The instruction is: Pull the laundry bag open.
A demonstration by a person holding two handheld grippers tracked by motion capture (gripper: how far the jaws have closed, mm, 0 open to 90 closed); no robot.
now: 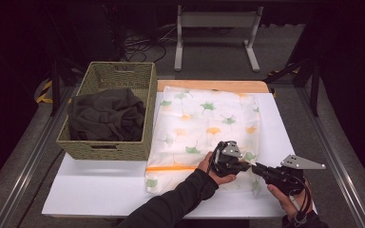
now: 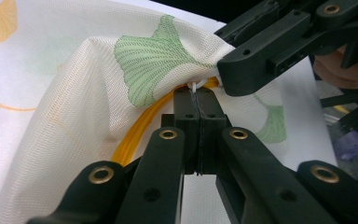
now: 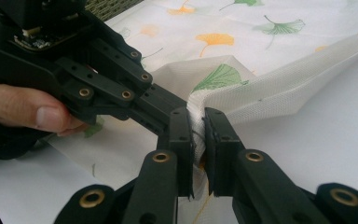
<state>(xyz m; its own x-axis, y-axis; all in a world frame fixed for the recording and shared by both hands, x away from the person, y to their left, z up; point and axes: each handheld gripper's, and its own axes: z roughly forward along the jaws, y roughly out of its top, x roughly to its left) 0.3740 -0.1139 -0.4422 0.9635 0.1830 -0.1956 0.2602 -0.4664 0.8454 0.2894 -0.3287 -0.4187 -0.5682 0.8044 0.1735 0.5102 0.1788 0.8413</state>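
Woven basket [image 1: 145, 114] holds dark cloth [image 1: 105, 114]; mesh bag [image 1: 204, 123] beside it.

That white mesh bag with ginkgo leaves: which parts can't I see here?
- White mesh bag with ginkgo leaves: contents, screened by its fabric, high view.
- Small white zipper pull: mostly hidden in the left gripper.
- Orange zipper: end covered by the right gripper.
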